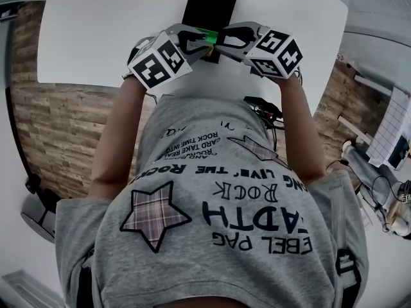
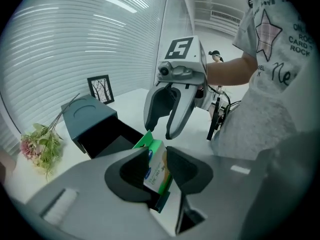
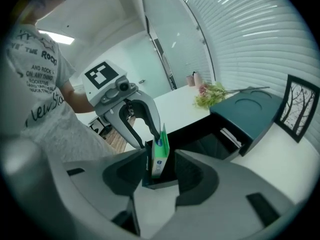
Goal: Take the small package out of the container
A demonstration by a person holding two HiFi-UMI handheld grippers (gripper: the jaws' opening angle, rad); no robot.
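while raised clear of the container [image 2: 92, 120], above the surface [image 1: 96, 31] | small package [image 2: 156, 170]: out of container | left gripper [image 2: 159, 160]: clenched on small package | right gripper [image 3: 163, 167]: released, jaws either side of it, untouched

The grey T-shirt [image 1: 218, 204] carries black print. The words "THE ROCK", "ROCK" and "LIVE" can be read on it, upside down in the head view. The small package [image 2: 156, 171] shows a blue oval logo, but its print is too small to read.
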